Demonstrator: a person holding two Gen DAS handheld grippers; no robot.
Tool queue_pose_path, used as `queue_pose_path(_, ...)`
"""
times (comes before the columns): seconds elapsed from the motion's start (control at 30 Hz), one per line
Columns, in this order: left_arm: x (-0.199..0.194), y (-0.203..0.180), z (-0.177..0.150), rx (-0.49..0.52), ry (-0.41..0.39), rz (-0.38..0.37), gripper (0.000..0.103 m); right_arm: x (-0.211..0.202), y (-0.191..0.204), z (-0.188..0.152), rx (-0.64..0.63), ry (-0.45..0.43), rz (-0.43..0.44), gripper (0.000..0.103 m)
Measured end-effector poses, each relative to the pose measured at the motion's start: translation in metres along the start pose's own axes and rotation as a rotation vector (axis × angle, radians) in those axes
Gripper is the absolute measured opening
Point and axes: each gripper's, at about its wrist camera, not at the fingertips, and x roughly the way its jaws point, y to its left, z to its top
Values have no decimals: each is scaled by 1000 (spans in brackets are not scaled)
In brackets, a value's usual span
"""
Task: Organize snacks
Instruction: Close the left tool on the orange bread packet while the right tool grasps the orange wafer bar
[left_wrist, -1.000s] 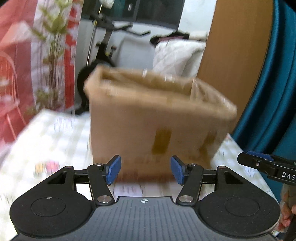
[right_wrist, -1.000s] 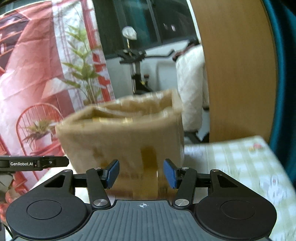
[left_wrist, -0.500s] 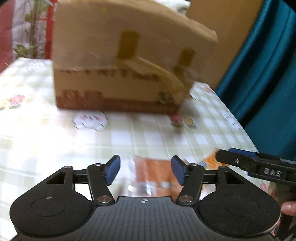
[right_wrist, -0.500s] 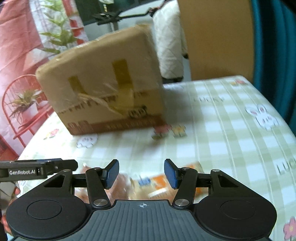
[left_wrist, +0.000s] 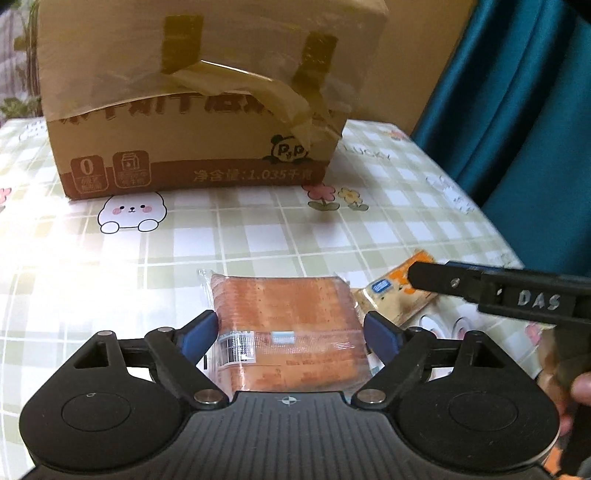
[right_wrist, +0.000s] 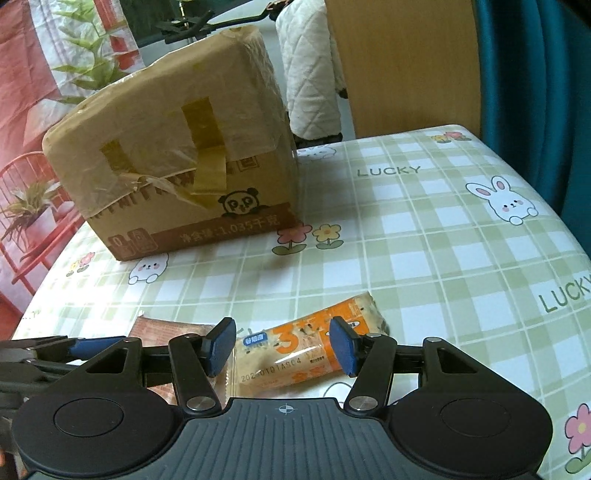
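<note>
A brown snack pack (left_wrist: 284, 314) in clear wrap lies flat on the checked table (left_wrist: 258, 229). My left gripper (left_wrist: 290, 332) straddles it, jaws opening, and the blue pads stand at its two sides without pressing. To its right lies an orange snack bar (right_wrist: 295, 347). My right gripper (right_wrist: 282, 345) hovers over the bar, open, a pad off each end. In the left wrist view the right gripper (left_wrist: 424, 280) crosses over the orange snack bar (left_wrist: 391, 295). A taped cardboard box (left_wrist: 192, 110) stands behind the snacks, and its top is out of view.
The cardboard box (right_wrist: 177, 166) fills the far left of the table (right_wrist: 424, 240). A teal curtain (left_wrist: 517, 129) and a wooden panel (right_wrist: 399, 66) stand past the table's right and far edges. A red chair (right_wrist: 22, 206) is off the left edge.
Both grippers have sunk toward the table and tipped downward. The two snacks have come into view between the fingers. The left jaws have spread wider.
</note>
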Motion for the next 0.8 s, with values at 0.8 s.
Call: queue_pose_path(0.8, -6, 63, 2, -87, -97, 178, 90, 56, 20, 1, -35, 32, -46, 63)
